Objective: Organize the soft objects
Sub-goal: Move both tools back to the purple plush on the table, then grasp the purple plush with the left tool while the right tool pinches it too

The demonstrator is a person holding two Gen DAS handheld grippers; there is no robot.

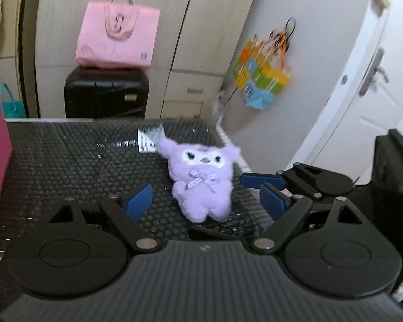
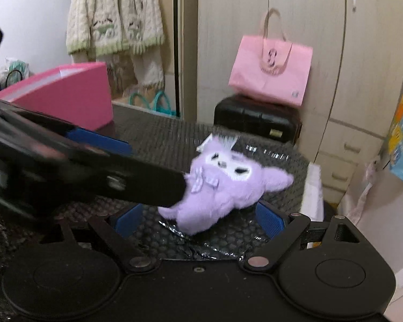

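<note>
A small purple plush toy (image 1: 201, 185) with a white face and a checked bow lies on the black dotted mat (image 1: 67, 166), a white tag behind its head. My left gripper (image 1: 205, 201) is open, its blue pads on either side of the plush without touching it. In the right wrist view the plush (image 2: 223, 187) lies tilted between the open blue pads of my right gripper (image 2: 200, 218). The left gripper's black arm (image 2: 94, 171) reaches in from the left and covers the plush's left side. The right gripper's fingers (image 1: 266, 182) show at the right in the left wrist view.
A pink open box (image 2: 67, 99) stands on the mat at the left. Behind the table are a black case (image 1: 104, 91) with a pink tote bag (image 1: 118, 37) on top, wardrobe doors, a colourful bag (image 1: 263, 80) hanging on the wall, and a white door at the right.
</note>
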